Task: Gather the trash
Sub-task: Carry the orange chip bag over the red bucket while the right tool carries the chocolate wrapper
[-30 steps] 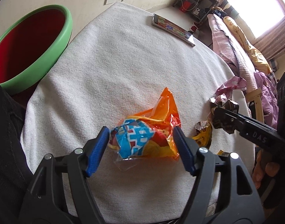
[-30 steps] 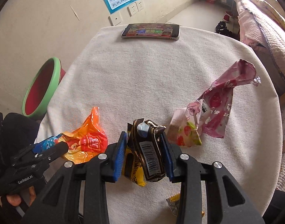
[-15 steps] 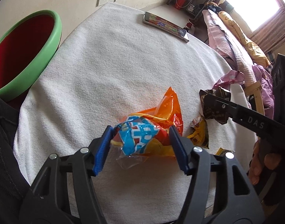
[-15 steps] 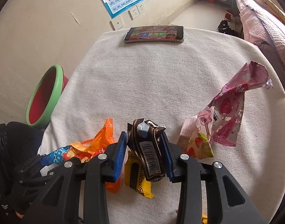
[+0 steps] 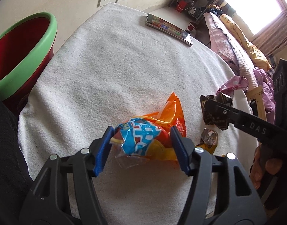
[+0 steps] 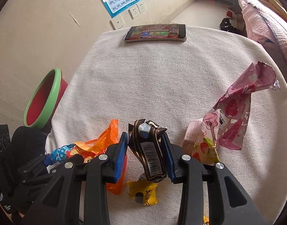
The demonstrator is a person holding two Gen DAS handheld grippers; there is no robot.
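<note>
My left gripper (image 5: 141, 131) is shut on a crumpled orange and blue snack wrapper (image 5: 171, 112), with both blue pads pressing its sides just above the white cloth. In the right wrist view that orange wrapper (image 6: 109, 136) sticks up from the left gripper (image 6: 49, 161) at the lower left. A dark brown wrapper with a barcode (image 6: 152, 155) stands upright, and my right gripper (image 6: 145, 136) is shut on it. Under it a yellow wrapper (image 6: 143, 193) lies on the cloth. The red bin with a green rim (image 5: 30, 50) stands beside the table at the left.
A pink wrapper (image 6: 235, 108) and a strawberry-print one (image 6: 203, 142) lie at the right of the round cloth-covered table (image 6: 152, 78). A phone (image 6: 154, 32) rests at the far edge. A wall is behind, a bed to the right.
The left jaws have narrowed onto the orange and blue wrapper and now pinch it. The right gripper keeps its hold on the brown wrapper and has barely moved.
</note>
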